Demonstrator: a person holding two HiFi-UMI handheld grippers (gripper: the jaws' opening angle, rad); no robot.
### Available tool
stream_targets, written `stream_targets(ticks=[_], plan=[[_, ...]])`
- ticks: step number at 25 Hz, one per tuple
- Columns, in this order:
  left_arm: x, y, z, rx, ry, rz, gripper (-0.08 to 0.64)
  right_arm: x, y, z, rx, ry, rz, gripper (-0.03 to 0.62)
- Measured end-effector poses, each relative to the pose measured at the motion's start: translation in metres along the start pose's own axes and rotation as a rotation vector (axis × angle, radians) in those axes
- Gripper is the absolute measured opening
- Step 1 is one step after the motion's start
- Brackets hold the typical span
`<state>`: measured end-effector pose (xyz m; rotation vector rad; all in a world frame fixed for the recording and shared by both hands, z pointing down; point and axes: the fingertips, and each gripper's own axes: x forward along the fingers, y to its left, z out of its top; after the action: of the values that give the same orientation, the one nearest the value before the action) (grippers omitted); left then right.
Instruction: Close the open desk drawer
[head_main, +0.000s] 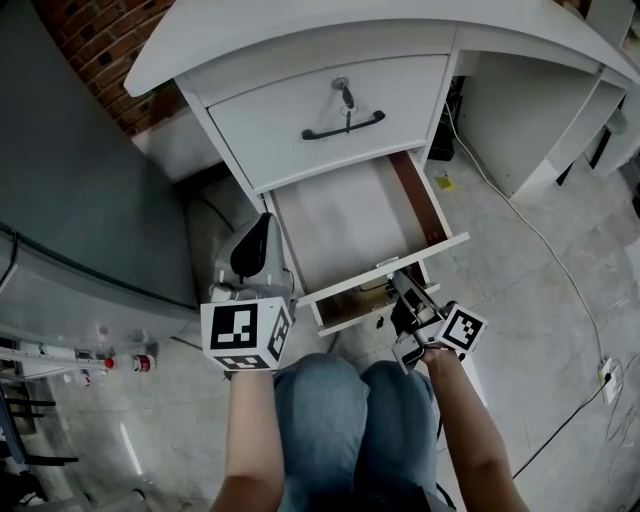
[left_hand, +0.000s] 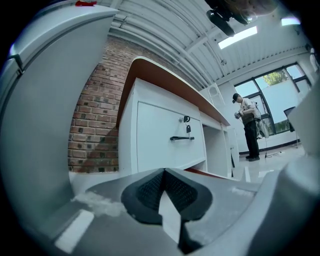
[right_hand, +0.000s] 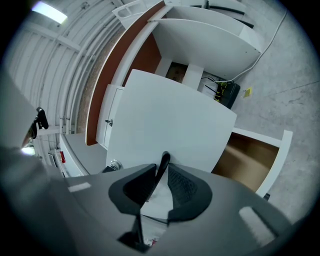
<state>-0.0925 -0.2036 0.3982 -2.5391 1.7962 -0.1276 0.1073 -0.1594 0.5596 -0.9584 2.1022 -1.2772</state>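
Note:
The white desk (head_main: 300, 30) has a closed upper drawer (head_main: 290, 105) with a dark handle (head_main: 343, 126) and a key. Below it the lower drawer (head_main: 440, 248) stands pulled out, with nothing inside that I can see. My right gripper (head_main: 402, 288) is at the drawer's white front panel (right_hand: 170, 125), level, with its jaws shut on the thin dark drawer handle (right_hand: 163, 161), which runs between the pads. My left gripper (head_main: 262, 245) hovers just left of the open drawer, its pads touching at the tips (left_hand: 164, 174) with nothing held.
A grey cabinet (head_main: 70, 200) stands close on the left and a brick wall (head_main: 90, 50) lies behind it. A white cable (head_main: 530, 235) runs across the floor at right. My knees (head_main: 350, 420) sit right behind the drawer front. A person (left_hand: 248, 127) stands far off.

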Motion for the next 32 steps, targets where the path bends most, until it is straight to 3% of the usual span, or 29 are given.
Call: stream_targets(ticks=[3,14,19,24,32], plan=[[-0.001,0.003,0.003,0.037,0.000,0.014,-0.002,0.001,0.000,0.002,0.004,-0.005,-0.008,0.063],[-0.007,0.008,0.014,0.018,-0.018,0.037,-0.002,0.007,0.012,0.011,-0.010,-0.017,-0.043,0.071],[-0.008,0.005,0.016,0.025,-0.017,0.040,-0.002,0.005,0.011,0.014,0.025,-0.022,-0.162,0.083],[-0.011,0.005,0.015,0.026,-0.011,0.043,-0.002,0.009,0.019,0.015,0.069,-0.039,-0.179,0.075],[-0.010,0.006,0.015,0.017,-0.016,0.046,-0.002,0.023,0.025,0.020,0.025,-0.015,-0.199,0.071]])
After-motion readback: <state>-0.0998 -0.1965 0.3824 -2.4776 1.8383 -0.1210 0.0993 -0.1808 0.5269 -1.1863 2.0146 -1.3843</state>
